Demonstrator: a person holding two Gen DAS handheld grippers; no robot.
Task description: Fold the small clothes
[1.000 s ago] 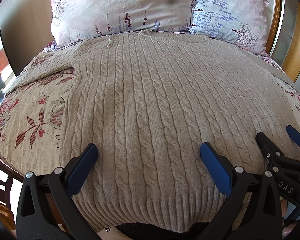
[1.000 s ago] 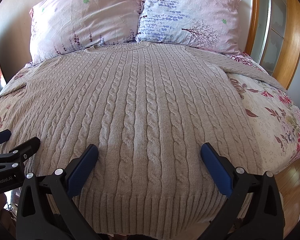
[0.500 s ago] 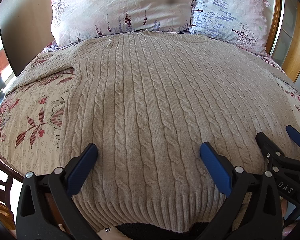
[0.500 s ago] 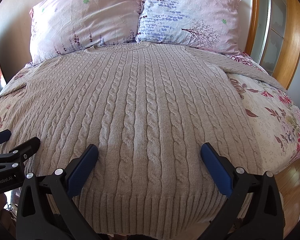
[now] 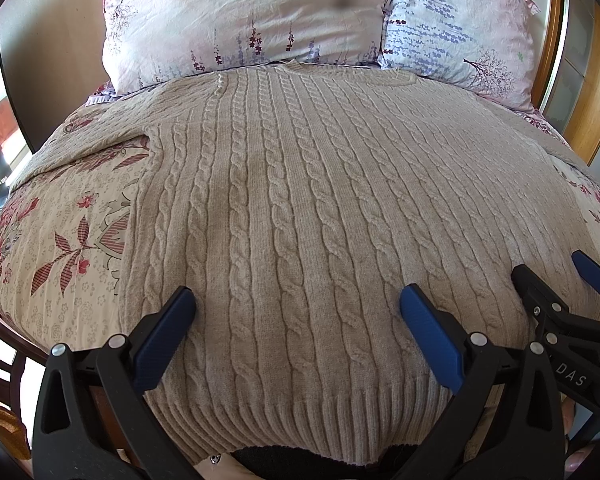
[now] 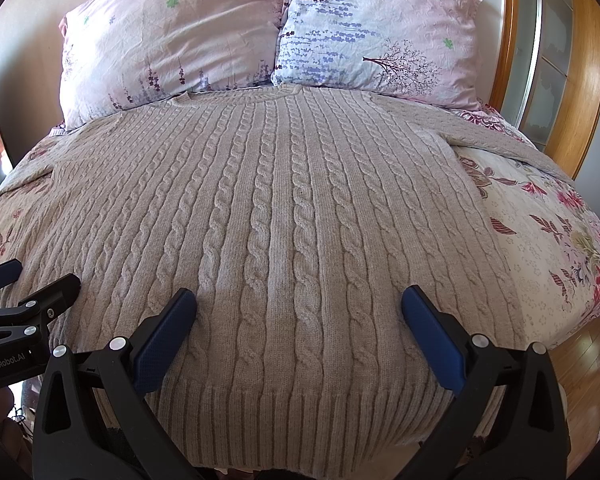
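Note:
A beige cable-knit sweater [image 5: 300, 208] lies spread flat on the bed, collar by the pillows, ribbed hem nearest me; it also shows in the right wrist view [image 6: 284, 220]. Its sleeves stretch out to both sides. My left gripper [image 5: 296, 308] is open and empty, hovering above the hem's left half. My right gripper [image 6: 298, 308] is open and empty above the hem's right half. The right gripper shows at the right edge of the left wrist view [image 5: 556, 280], and the left gripper at the left edge of the right wrist view [image 6: 28, 280].
A floral bedspread [image 5: 60, 232] covers the bed. Two floral pillows, one pink [image 6: 172, 36] and one bluish [image 6: 376, 32], lean at the head. A wooden headboard frame [image 6: 588, 80] curves at the right. Wooden floor [image 6: 584, 360] shows at the lower right.

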